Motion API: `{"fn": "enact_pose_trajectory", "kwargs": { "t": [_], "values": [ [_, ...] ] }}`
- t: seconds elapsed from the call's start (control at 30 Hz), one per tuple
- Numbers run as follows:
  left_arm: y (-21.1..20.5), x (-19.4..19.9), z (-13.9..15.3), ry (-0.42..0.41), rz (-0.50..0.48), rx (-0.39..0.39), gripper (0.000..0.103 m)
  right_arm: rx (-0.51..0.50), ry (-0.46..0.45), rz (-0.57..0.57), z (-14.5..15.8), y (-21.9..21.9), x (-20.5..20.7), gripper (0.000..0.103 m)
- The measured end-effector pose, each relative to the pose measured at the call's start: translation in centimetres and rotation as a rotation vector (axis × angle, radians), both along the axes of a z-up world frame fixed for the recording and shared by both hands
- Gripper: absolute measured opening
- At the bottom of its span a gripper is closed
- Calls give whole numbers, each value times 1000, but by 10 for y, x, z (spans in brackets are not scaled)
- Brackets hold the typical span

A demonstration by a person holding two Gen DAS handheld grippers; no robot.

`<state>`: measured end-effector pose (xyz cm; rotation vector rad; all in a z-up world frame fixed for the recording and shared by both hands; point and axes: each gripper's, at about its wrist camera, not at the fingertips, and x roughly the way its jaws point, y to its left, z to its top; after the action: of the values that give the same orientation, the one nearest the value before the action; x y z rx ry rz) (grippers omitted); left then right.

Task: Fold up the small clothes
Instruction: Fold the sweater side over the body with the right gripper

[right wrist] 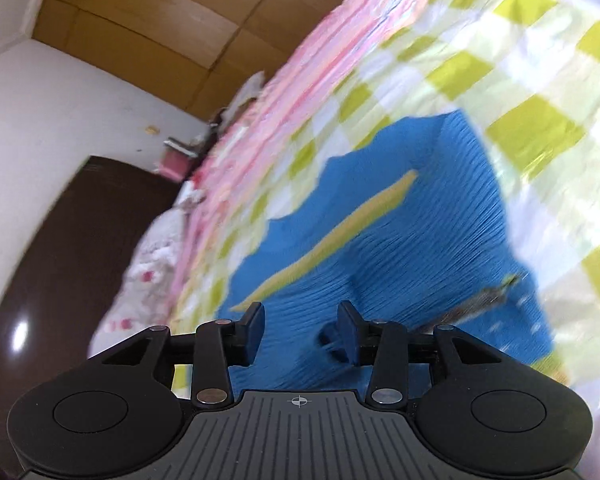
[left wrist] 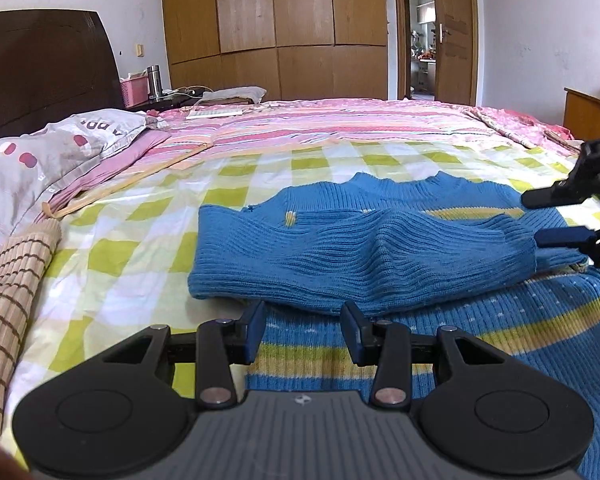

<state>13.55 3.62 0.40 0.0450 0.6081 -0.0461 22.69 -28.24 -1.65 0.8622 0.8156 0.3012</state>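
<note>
The blue knitted sweater (left wrist: 364, 248) lies on the bed (left wrist: 148, 216), on the green-checked sheet, straight ahead of the left claw (left wrist: 303, 334). That claw hovers low, its fingers spread with nothing between them, their tips just short of the near edge of a folded-over sleeve. That sleeve lies across the chest, so I'd say the first fold is done. The striped body stretches under and to the right of the left claw, unfolded.

The right claw (left wrist: 556, 216) comes in from the far right, spread too, at the sleeve's cuff; whether it touches the knit I cannot tell. Its own view is blurred, showing only blue knit (right wrist: 380, 240) ahead of empty fingers. The other sleeve and the body fold look left to do.
</note>
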Motion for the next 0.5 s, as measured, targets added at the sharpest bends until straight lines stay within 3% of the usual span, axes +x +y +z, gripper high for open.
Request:
{"fn": "enact_pose_trajectory", "kwargs": {
  "t": [0.23,0.5],
  "values": [
    [-6,0,3,1,-18,-3,47,-88,87,60,-14,19,25,36],
    [-10,10,-1,11,-18,5,47,-101,82,100,-19,24,27,36]
  ]
}}
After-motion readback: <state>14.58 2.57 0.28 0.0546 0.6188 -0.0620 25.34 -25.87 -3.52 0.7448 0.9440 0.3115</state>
